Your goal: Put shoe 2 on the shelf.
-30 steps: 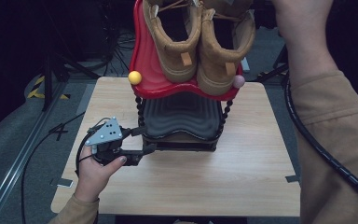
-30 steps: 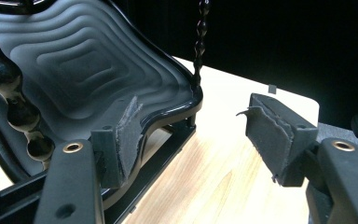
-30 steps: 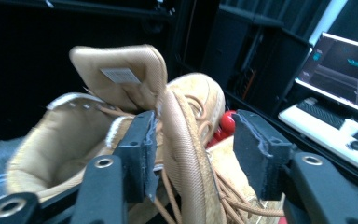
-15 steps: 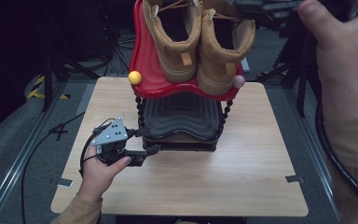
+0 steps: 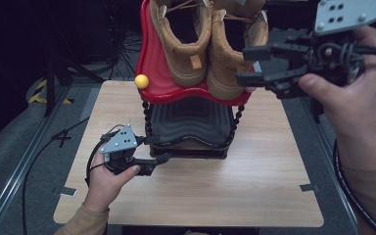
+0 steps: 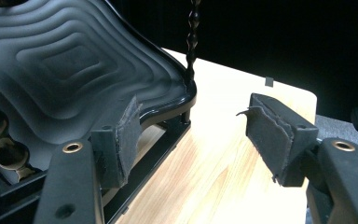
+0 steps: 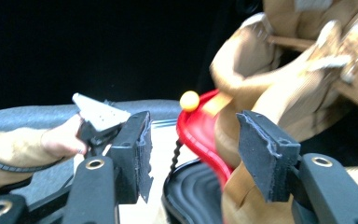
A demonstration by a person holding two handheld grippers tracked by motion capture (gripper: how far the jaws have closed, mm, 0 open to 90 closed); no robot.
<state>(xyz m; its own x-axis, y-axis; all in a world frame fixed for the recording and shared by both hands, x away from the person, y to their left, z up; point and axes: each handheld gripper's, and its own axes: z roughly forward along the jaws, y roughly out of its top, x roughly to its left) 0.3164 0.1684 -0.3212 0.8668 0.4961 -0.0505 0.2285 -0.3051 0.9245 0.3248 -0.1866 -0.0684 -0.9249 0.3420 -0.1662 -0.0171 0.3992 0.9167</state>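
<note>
Two tan boots, a left boot (image 5: 181, 49) and a right boot (image 5: 225, 58), stand on the red top shelf (image 5: 149, 63) of a small rack. Below it is a black ribbed shelf (image 5: 191, 122). My right gripper (image 5: 243, 64) hovers at the right boot's heel and points left. It is open, its jaws having widened slightly within the last second, with nothing between them. In the right gripper view (image 7: 193, 126) the boot (image 7: 261, 79) sits just beyond the right jaw. My left gripper (image 5: 160, 148) rests open at the rack's front left corner, its jaws (image 6: 193, 112) beside the black shelf rim (image 6: 168, 100).
A yellow ball (image 5: 141, 81) tops the rack's left post. Black beaded posts (image 5: 148, 117) join the shelves. The wooden table (image 5: 254, 186) has bare room in front of and to the right of the rack. Dark floor and cables lie beyond the left edge.
My right hand has come down and to the left, bringing its gripper into full view beside the right boot's heel. The left hand and the boots have stayed where they were.
</note>
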